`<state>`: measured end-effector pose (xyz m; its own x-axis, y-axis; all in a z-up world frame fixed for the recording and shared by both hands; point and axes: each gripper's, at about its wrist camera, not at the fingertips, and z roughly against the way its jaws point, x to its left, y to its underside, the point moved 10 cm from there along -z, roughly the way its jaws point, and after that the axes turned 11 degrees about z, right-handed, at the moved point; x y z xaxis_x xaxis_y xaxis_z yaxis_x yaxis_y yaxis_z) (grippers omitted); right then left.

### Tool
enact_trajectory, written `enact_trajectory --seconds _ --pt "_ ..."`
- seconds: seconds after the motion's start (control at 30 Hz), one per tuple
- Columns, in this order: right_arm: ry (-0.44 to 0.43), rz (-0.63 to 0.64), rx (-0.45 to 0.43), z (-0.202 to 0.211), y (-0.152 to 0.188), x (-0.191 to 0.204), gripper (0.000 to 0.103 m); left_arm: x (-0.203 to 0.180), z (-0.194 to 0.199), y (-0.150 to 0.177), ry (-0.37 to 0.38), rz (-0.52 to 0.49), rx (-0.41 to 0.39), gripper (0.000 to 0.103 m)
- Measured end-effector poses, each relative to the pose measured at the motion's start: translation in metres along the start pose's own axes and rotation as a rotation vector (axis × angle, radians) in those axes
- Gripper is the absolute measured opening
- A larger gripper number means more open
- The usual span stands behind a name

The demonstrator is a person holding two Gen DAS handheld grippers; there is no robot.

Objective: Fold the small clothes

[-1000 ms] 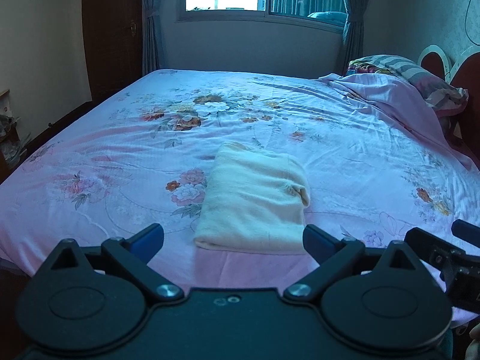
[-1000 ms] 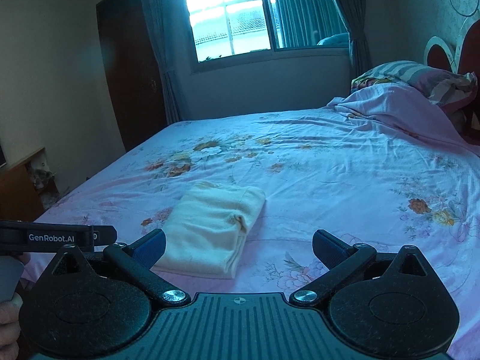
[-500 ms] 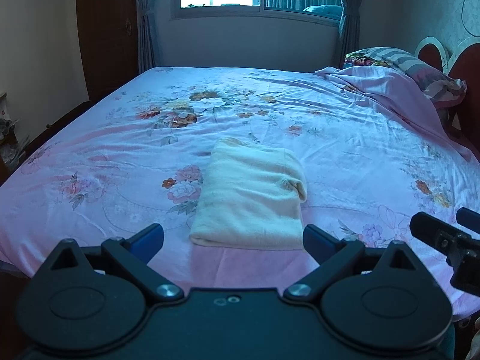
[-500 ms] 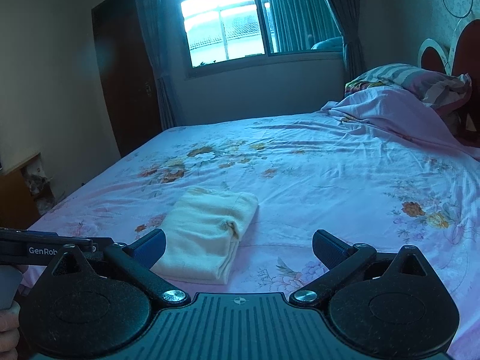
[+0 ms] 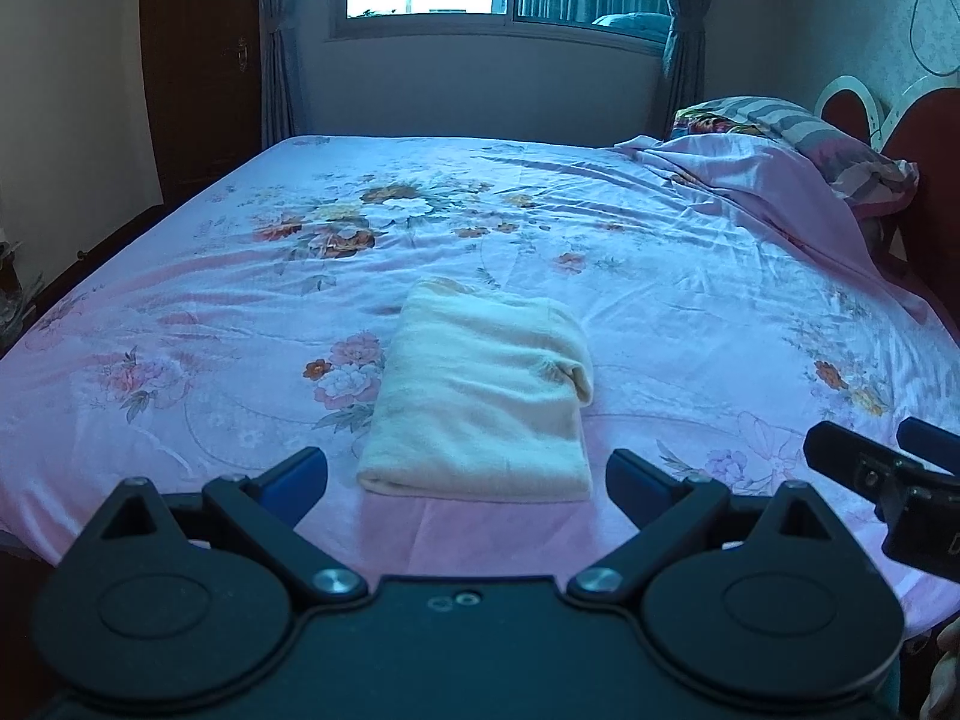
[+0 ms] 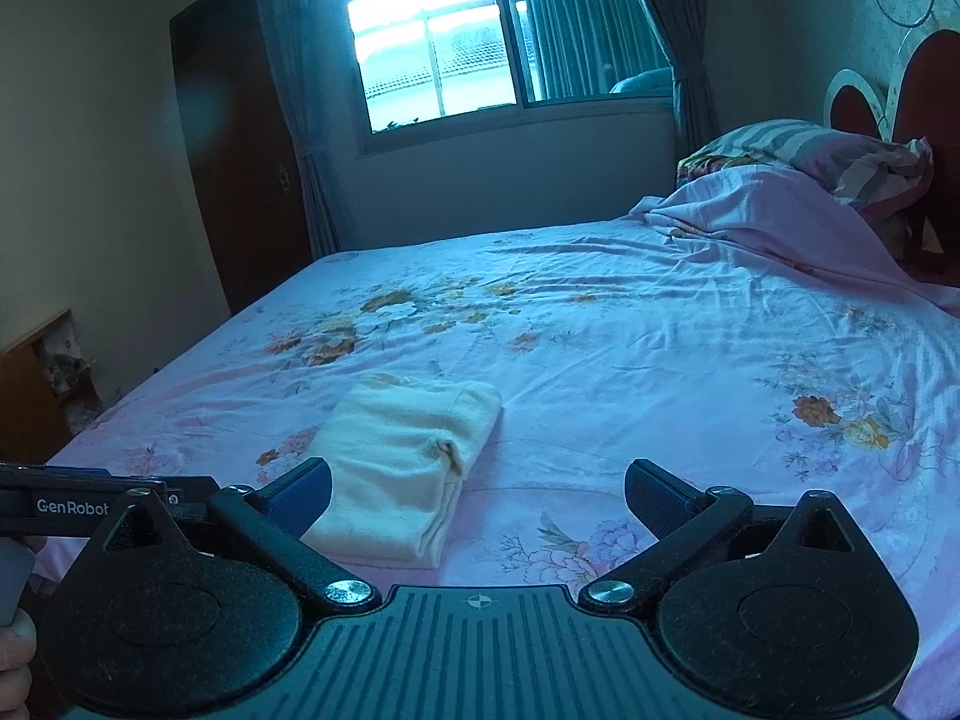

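1. Already, the small cream-coloured knit garment (image 5: 480, 402) lies folded into a compact rectangular bundle on the pink floral bedsheet (image 5: 660, 300), near the near edge of the bed and roughly at its middle.
2. Its layers are stacked, with a rolled fold along the right side and the doubled edges showing at the near end in the right wrist view (image 6: 402, 468).
3. The left gripper (image 5: 467, 474) is released: its two blue-padded fingers are spread wide and hold nothing, with the bundle's near edge seen between them but not touched.
4. The right gripper (image 6: 478, 495) is likewise spread and empty; it sits to the right of the bundle, its left pad overlapping the garment's near corner in the picture, though contact cannot be confirmed.
5. Judged from this, the folding of this piece looks finished, since no loose sleeve or hem trails out.
6. No other garment waiting to be folded is visible on the sheet; only a rumpled pink quilt (image 5: 768, 180) and a striped pillow (image 5: 798, 132) lie by the headboard.
7. What may remain is a final tidy or setting the bundle aside.
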<state>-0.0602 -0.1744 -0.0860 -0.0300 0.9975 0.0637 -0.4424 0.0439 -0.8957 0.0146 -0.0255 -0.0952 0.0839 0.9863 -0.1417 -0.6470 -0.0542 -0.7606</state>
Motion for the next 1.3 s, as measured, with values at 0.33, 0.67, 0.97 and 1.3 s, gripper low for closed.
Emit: enact_trajectory --seconds 0.33,0.67,0.97,1.3 --pt "-0.006 -0.014 0.01 -0.003 0.003 -0.002 0.103 -0.003 0.0 0.001 -0.003 -0.015 -0.003 0.098" --pt "-0.006 -0.015 0.019 -0.008 0.005 0.0 0.103 -0.004 -0.001 0.002 0.0 -0.02 -0.001 0.098" --pt "-0.005 -0.017 0.027 -0.01 0.008 0.0 0.103 -0.004 -0.002 0.003 0.004 -0.02 0.004 0.098" --pt "-0.007 -0.013 0.032 -0.012 0.01 0.001 0.103 -0.002 -0.005 0.004 0.004 -0.021 0.008 0.098"
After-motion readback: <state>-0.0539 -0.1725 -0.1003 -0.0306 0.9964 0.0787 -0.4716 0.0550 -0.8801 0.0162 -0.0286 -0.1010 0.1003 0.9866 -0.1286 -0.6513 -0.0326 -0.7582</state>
